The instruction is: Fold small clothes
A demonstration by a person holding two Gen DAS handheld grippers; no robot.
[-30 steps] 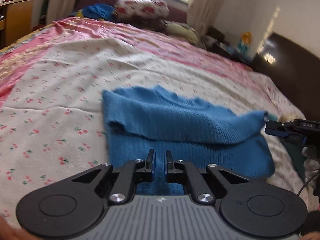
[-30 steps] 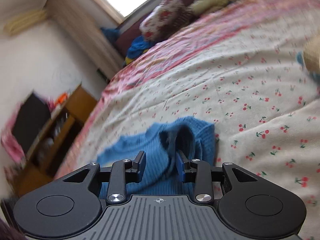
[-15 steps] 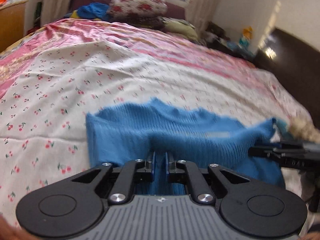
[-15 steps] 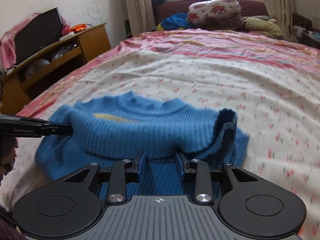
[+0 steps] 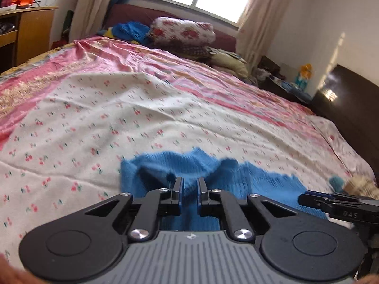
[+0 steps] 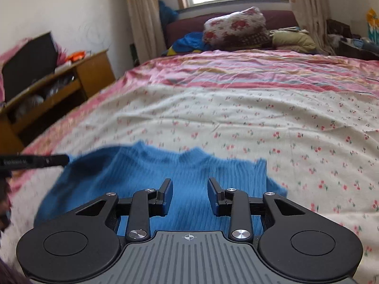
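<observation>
A small blue knit sweater (image 5: pixel 251 177) lies on the cherry-print bedsheet (image 5: pixel 94 123), folded over on itself, close to the near edge of the bed. My left gripper (image 5: pixel 188 185) is over its left part, jaws a narrow gap apart, with blue knit between the fingers. My right gripper (image 6: pixel 189 190) is open and empty over the sweater (image 6: pixel 142 168). The right gripper's fingers (image 5: pixel 315 200) show at the right of the left wrist view. The left gripper's finger (image 6: pixel 42 160) shows at the left of the right wrist view.
Pillows and bundled bedding (image 5: pixel 182 33) lie at the head of the bed under the window. A wooden shelf unit (image 6: pixel 59 87) stands to the left of the bed. A dark footboard (image 5: pixel 355 108) is at the right. A teal and beige item (image 5: pixel 350 183) lies at the bed's right edge.
My right gripper has opened and let go of the sweater's edge, which now lies flat. Both grippers have drawn back toward the near edge of the bed.
</observation>
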